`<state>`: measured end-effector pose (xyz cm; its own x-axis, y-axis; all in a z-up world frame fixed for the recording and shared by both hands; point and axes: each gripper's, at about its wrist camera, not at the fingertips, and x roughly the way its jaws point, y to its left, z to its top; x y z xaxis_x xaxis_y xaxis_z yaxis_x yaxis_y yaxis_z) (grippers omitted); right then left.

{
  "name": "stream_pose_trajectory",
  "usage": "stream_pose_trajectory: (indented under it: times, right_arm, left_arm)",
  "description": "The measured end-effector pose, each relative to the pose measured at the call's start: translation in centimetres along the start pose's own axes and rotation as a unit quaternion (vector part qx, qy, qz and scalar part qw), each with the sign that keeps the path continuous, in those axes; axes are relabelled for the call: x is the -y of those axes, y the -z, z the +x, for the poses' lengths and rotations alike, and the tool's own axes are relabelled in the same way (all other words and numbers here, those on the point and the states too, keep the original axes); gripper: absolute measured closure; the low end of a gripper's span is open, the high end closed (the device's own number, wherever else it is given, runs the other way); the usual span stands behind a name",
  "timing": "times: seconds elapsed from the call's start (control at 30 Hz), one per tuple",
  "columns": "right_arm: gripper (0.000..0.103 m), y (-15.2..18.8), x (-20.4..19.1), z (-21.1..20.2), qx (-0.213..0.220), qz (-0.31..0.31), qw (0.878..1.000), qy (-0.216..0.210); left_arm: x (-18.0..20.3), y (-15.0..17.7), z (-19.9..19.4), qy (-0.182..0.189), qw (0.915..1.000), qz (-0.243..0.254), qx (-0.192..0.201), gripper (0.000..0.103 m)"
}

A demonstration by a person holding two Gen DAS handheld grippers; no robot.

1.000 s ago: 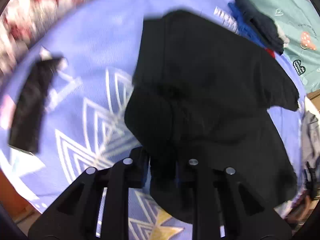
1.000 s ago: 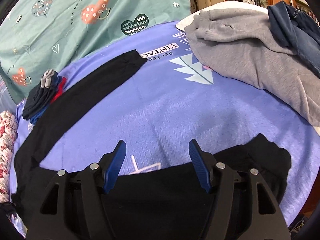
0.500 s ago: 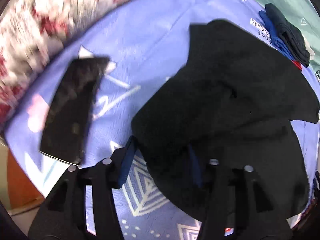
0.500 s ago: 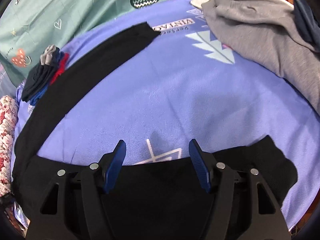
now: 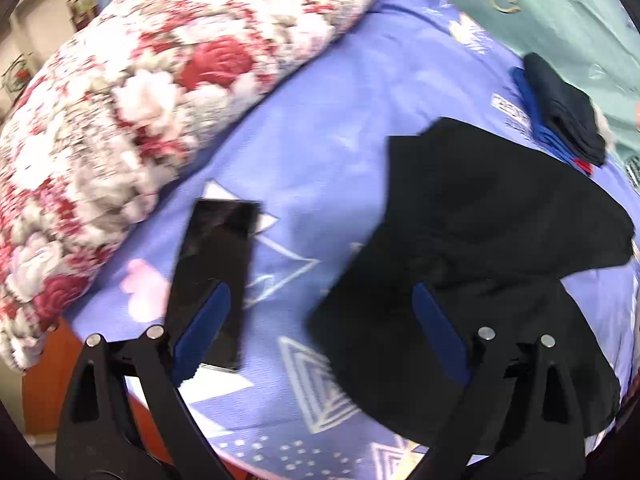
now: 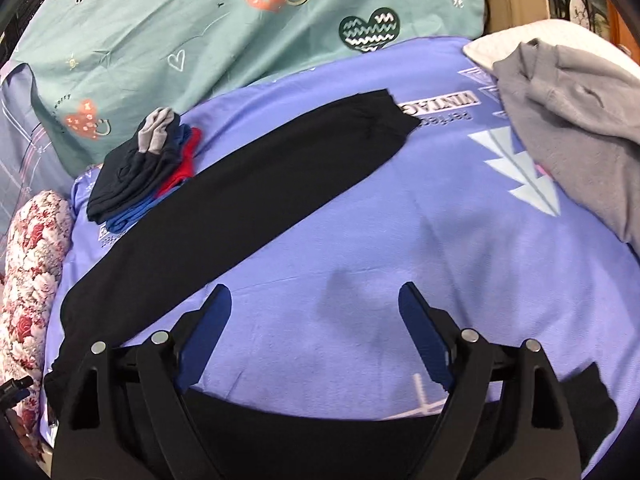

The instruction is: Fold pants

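Where the purple sheet (image 6: 400,248) shows, black pants (image 6: 248,208) sprawl.

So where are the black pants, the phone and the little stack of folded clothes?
black pants (image 6: 256,200): right wrist view, middle of the stretched-out leg.
phone (image 5: 216,264): left wrist view, centre of its dark screen.
stack of folded clothes (image 6: 136,176): right wrist view, dark top piece.

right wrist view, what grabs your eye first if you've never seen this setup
The black pants stand out first, one leg stretched diagonally across the purple bedsheet toward the teal heart-print blanket. Next, a grey sweatshirt heaped at the right edge, and a small stack of folded clothes at the left.
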<state>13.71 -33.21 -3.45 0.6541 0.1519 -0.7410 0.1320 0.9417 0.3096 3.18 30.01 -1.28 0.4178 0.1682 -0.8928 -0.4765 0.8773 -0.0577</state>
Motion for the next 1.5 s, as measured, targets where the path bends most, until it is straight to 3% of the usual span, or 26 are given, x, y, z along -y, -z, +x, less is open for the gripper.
stream_pose_trajectory:
  times: [0.1, 0.3, 0.43, 0.5, 0.57, 0.6, 0.67, 0.7, 0.87, 0.9, 0.93, 0.97, 1.0, 1.03, 1.07, 1.13, 1.17, 1.23, 1.27, 1.3, 1.33, 1.37, 1.43, 1.5]
  right_arm:
    - [0.017, 0.1, 0.5, 0.8, -0.01, 0.017, 1.0, -0.014]
    - [0.017, 0.6, 0.4, 0.9, -0.014, 0.019, 1.0, -0.018]
    - [0.017, 0.9, 1.1, 0.0, -0.009, 0.018, 1.0, -0.003]
    - [0.017, 1.0, 1.5, -0.1, -0.011, 0.022, 1.0, 0.005]
    - [0.017, 1.0, 1.8, 0.0, -0.012, 0.025, 1.0, 0.012]
    - [0.017, 1.0, 1.8, 0.0, -0.012, 0.027, 0.999, 0.012]
    - [0.017, 0.9, 1.5, 0.4, -0.015, 0.029, 0.999, 0.01]
    - [0.017, 0.8, 1.0, 0.6, -0.016, 0.025, 1.0, 0.008]
    - [0.017, 0.3, -1.5, 1.3, -0.019, -0.004, 1.0, -0.005]
    - [0.017, 0.3, -1.8, 1.3, -0.018, -0.008, 1.0, -0.008]
    - [0.017, 0.1, -2.2, 1.4, -0.017, -0.014, 1.0, -0.011]
    - [0.017, 0.1, -2.4, 1.6, -0.017, -0.018, 1.0, -0.011]
    - [0.017, 0.0, -2.7, 1.8, -0.019, -0.019, 1.0, -0.011]
    - [0.017, -0.1, -2.8, 2.1, -0.022, -0.017, 1.0, -0.014]
    - [0.017, -0.1, -2.9, 2.6, -0.028, -0.015, 0.999, -0.018]
    - [0.017, -0.4, -3.2, 3.5, -0.041, -0.014, 0.999, -0.029]
    - [0.017, -0.6, -3.5, 4.0, -0.046, -0.016, 0.998, -0.034]
    - [0.017, -1.7, -4.7, 5.4, -0.053, -0.036, 0.997, -0.041]
    - [0.017, -2.3, -5.6, 6.2, -0.051, -0.052, 0.997, -0.04]
    - [0.03, -3.3, -7.1, 7.4, -0.049, -0.082, 0.995, -0.041]
    - [0.065, -3.9, -8.4, 8.6, -0.055, -0.11, 0.991, -0.047]
    - [0.078, -4.2, -9.4, 9.7, -0.07, -0.124, 0.988, -0.059]
    - [0.088, -4.3, -12.2, 12.7, -0.125, -0.15, 0.974, -0.113]
    - [0.088, -3.0, -15.7, 15.4, -0.175, -0.211, 0.947, -0.171]
  left_arm:
    - [-0.2, -1.5, 0.3, 0.015, 0.9997, -0.017, 0.008, 0.009]
    - [7.0, -7.3, 7.0, 0.06, 0.9961, 0.064, -0.004, 0.009]
    - [11.0, -9.9, 11.9, 0.062, 0.9919, 0.101, -0.046, 0.012]
    - [12.2, -10.1, 12.5, 0.058, 0.9907, 0.115, -0.042, 0.014]
    - [13.7, -9.9, 12.8, 0.046, 0.9874, 0.148, -0.032, 0.044]
    - [14.3, -9.7, 13.1, 0.05, 0.9845, 0.163, -0.041, 0.074]
    - [15.1, -9.5, 13.0, 0.036, 0.9825, 0.18, -0.034, 0.081]
    - [15.4, -9.6, 12.6, 0.03, 0.9817, 0.186, -0.025, 0.094]
    - [12.9, -13.3, 9.2, 0.025, 0.9904, 0.131, 0.035, 0.096]
    - [12.6, -13.7, 9.0, -0.009, 0.9907, 0.126, 0.051, 0.103]
    - [12.4, -14.4, 8.8, -0.065, 0.9871, 0.124, 0.077, 0.103]
    - [11.3, -15.3, 9.1, -0.072, 0.9877, 0.114, 0.079, 0.103]
    - [10.2, -15.9, 9.7, -0.024, 0.9946, 0.087, 0.05, 0.103]
    - [9.6, -15.9, 10.1, -0.005, 0.9967, 0.074, 0.032, 0.103]
    - [9.1, -15.8, 11.1, -0.017, 0.9975, 0.067, 0.013, 0.103]
    - [9.0, -15.3, 11.7, -0.028, 0.9971, 0.07, 0.012, 0.1]
    - [9.2, -14.7, 12.2, -0.014, 0.9976, 0.068, -0.003, 0.095]
    - [10.0, -13.5, 12.0, 0.02, 0.9972, 0.069, -0.017, 0.068]
    - [10.7, -12.9, 11.3, 0.028, 0.9966, 0.077, -0.008, 0.064]
    - [11.8, -12.1, 10.3, 0.034, 0.995, 0.093, 0.01, 0.06]
    - [12.5, -11.6, 9.5, 0.041, 0.9936, 0.103, 0.02, 0.053]
    - [13.7, -11.0, 8.2, 0.058, 0.9914, 0.111, 0.037, 0.049]
    - [15.6, -9.5, 6.3, 0.107, 0.9854, 0.114, 0.065, 0.023]
    - [18.4, -8.0, 5.5, 0.143, 0.9761, 0.141, 0.082, 0.013]
